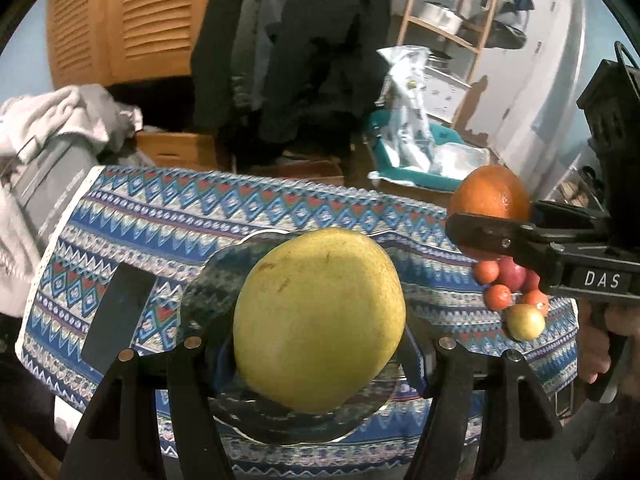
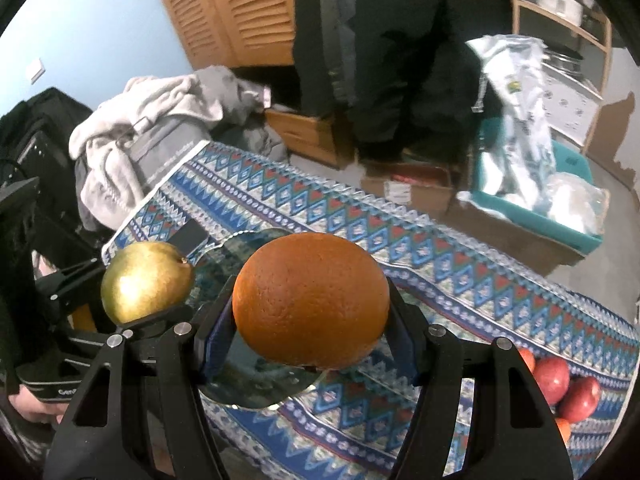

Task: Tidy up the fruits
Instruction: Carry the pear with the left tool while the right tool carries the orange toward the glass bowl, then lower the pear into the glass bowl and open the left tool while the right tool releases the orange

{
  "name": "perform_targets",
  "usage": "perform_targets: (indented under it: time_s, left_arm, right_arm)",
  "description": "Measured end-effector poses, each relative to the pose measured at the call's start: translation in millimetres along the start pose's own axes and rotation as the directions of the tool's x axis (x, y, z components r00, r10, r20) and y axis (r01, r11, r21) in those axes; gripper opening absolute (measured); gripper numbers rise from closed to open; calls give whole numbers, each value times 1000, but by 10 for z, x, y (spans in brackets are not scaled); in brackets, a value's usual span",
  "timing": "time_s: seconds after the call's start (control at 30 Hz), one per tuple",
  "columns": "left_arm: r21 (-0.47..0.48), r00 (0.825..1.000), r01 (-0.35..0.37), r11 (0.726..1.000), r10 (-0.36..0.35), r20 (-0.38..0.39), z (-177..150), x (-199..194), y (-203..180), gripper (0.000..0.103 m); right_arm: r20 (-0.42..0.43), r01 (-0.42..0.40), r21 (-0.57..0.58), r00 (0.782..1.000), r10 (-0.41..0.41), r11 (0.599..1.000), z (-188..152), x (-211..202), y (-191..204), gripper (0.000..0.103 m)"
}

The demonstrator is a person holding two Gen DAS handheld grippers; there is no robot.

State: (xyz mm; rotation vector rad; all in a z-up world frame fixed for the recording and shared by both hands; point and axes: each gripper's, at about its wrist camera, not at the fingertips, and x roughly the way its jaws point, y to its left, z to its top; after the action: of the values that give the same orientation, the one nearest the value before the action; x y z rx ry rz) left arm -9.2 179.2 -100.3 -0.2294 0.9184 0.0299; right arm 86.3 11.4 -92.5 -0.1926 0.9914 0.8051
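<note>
Left gripper (image 1: 320, 354) clamped on yellow pear (image 1: 319, 330), right gripper (image 2: 310, 330) squeezing orange (image 2: 311, 300), both above glass plate (image 2: 256, 394), patterned cloth (image 1: 240, 208) underneath

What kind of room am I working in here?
Probably a lived-in home room, a bedroom or storage corner: louvered wooden closet doors, dark coats hanging, a heap of grey laundry, and a wooden shelf with metal pots.
</note>
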Motion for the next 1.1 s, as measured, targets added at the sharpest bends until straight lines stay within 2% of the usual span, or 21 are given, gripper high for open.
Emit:
perform_targets:
  time_s: [0.3, 0.57, 1.1]
  left_arm:
    - [-58, 994, -51, 997, 45, -95, -146, 336, 357, 68]
    - [-94, 980, -75, 993, 56, -193, -307, 625, 515, 68]
    - [-53, 944, -108, 993, 86, -319, -546, 981, 434, 68]
  right_arm:
    - [-90, -37, 1, 995, 36, 999, 17, 501, 181, 66]
    - [-174, -31, -5, 984, 30, 999, -115, 838, 206, 67]
    - [-322, -32, -10, 947, 27, 999, -461, 1272, 175, 67]
